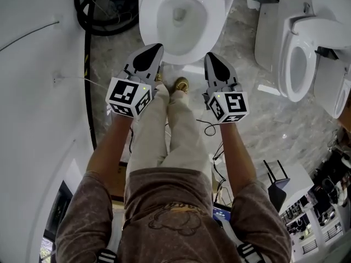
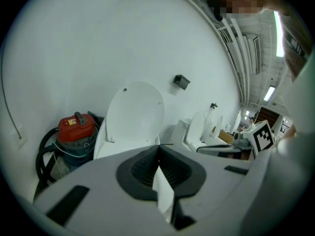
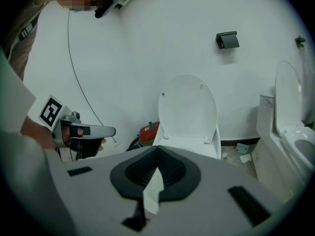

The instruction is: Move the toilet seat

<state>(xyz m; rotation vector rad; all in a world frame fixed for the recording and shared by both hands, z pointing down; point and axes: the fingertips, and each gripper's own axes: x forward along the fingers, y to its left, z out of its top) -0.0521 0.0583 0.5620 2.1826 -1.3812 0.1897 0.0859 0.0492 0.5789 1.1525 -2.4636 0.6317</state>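
Note:
A white toilet [image 1: 181,21] stands straight ahead of me, its bowl open. Its lid [image 2: 135,112] [image 3: 188,109] stands upright against the white wall, and the seat rim [image 3: 189,144] lies flat below it. My left gripper [image 1: 155,48] hovers short of the bowl's near-left edge, jaws shut with nothing between them. My right gripper [image 1: 211,56] hangs level with it at the bowl's near-right edge, also shut and empty. Neither touches the toilet. In the left gripper view the shut tips [image 2: 158,146] point at the bowl's front; in the right gripper view the tips [image 3: 157,149] do too.
A red vacuum [image 2: 76,129] with a black hose [image 1: 101,15] sits left of the toilet by the wall. A second toilet [image 1: 299,53] stands to the right. A black box [image 3: 227,40] hangs on the wall. My shoes [image 1: 181,85] and cables [image 1: 208,127] are on the marble floor.

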